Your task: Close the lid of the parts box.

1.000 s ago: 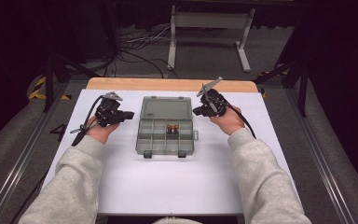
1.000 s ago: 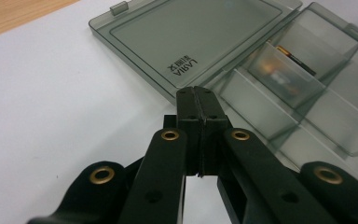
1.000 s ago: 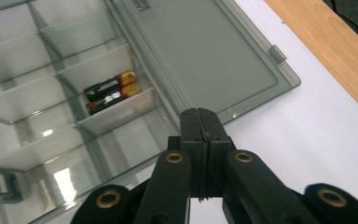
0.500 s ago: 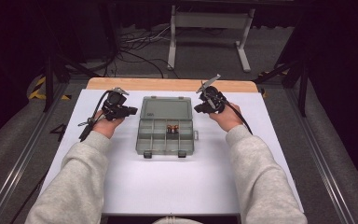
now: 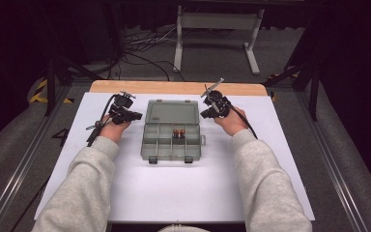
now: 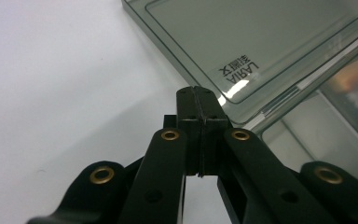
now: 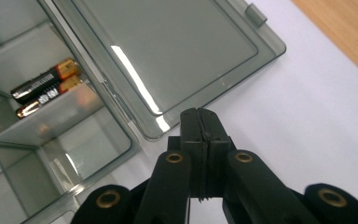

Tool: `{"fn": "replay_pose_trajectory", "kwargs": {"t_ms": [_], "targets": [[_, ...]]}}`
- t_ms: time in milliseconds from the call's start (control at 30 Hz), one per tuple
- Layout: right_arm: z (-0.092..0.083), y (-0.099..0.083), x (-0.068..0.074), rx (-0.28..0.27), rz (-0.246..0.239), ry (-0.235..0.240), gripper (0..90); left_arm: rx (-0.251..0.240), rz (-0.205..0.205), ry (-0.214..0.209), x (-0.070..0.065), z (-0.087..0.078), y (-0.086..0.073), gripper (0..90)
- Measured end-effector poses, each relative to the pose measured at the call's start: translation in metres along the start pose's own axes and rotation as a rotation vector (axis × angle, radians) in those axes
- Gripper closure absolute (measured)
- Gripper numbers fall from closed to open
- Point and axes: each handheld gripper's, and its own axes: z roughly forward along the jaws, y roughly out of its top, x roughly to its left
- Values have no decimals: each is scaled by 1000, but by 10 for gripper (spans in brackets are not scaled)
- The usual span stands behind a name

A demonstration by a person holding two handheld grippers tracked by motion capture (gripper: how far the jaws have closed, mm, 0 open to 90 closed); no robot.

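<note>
A smoky transparent organiser box (image 5: 171, 140) lies open in the middle of the white table, its lid (image 5: 171, 112) folded flat away from me. Two batteries (image 5: 179, 133) rest in one of its compartments; in the right gripper view the batteries (image 7: 46, 91) show at the upper left. My left gripper (image 5: 136, 115) is shut and empty, tips right at the lid's left edge (image 6: 205, 74). My right gripper (image 5: 204, 114) is shut and empty too, its tips close to the lid's right edge (image 7: 205, 100). Whether either gripper touches the lid I cannot tell.
The white table surface (image 5: 174, 193) ends in a wooden strip (image 5: 174, 87) at the far edge. Beyond it stand a metal stand (image 5: 217, 29) and loose cables (image 5: 140, 53) on the floor. A small latch tab (image 7: 256, 14) sits on the lid's far rim.
Both hands have come inward toward the box lid and slightly lower. The jaws of both grippers stayed shut.
</note>
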Motion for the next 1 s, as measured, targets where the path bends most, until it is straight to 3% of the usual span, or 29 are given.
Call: {"fn": "replay_pose_trajectory", "kwargs": {"t_ms": [133,200,633,1000], "targets": [[7,-2,-1,22,8,3,900,7,-10,-10,2,4,-1,893],[10,-3,-1,26,11,5,900,9,10,0,3,5,-1,893],[24,-10,-3,65,32,14,900,49,-21,-3,9,16,-5,894],[31,-12,-3,73,38,21,900,66,-7,-11,9,22,-6,894]]}}
